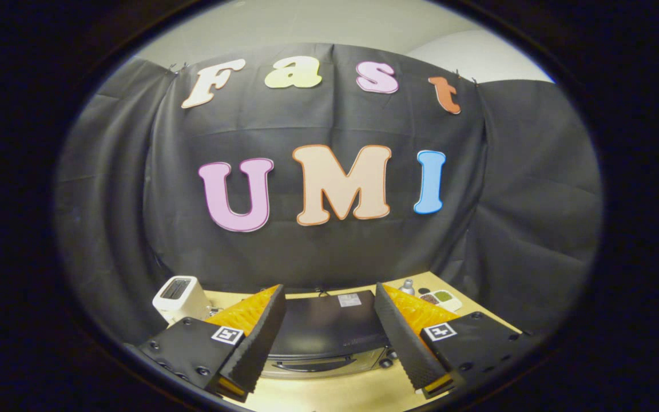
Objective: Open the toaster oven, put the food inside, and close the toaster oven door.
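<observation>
Since the toaster oven [324, 335] sits with its door up and handle untouched, nothing of the task looks done yet. Gripper [329, 357] hangs above the front edge of the table [335, 395], fingers spread wide with nothing between them but the view down onto the oven's dark top and the handle bar along its front. Oven stands mid-table, just ahead of the fingers, its back toward the rear edge. White toaster [181, 296] sits near the rear left corner, apart from the oven. Small white dish [441, 298] with something dark and something green in it sits near the rear right corner, with a small silver shaker [407, 286] just beside it; likely the food, too small to say what. All three steps left, by my read: pull the door down, fetch the food and place it inside, shut the door. Door handle is the closest target.
</observation>
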Motion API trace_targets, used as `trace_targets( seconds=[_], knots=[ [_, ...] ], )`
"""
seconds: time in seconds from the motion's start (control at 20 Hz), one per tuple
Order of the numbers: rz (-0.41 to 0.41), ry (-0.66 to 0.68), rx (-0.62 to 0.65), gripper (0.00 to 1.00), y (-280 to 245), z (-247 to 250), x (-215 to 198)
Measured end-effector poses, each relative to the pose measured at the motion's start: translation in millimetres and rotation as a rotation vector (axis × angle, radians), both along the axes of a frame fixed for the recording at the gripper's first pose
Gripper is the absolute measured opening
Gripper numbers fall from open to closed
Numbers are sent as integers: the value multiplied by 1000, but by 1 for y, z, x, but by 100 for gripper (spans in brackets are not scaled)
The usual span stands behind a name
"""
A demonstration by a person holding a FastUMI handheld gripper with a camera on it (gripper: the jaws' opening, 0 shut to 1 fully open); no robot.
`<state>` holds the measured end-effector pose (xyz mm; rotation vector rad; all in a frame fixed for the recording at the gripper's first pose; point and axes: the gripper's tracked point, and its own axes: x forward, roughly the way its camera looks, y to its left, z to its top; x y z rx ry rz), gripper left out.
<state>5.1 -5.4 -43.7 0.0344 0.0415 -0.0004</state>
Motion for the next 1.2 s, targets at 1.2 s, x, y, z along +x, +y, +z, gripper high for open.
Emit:
trace_targets(
  seconds=[1.2],
  knots=[
    [120,73,-32,98,34,-182,61]
  ],
)
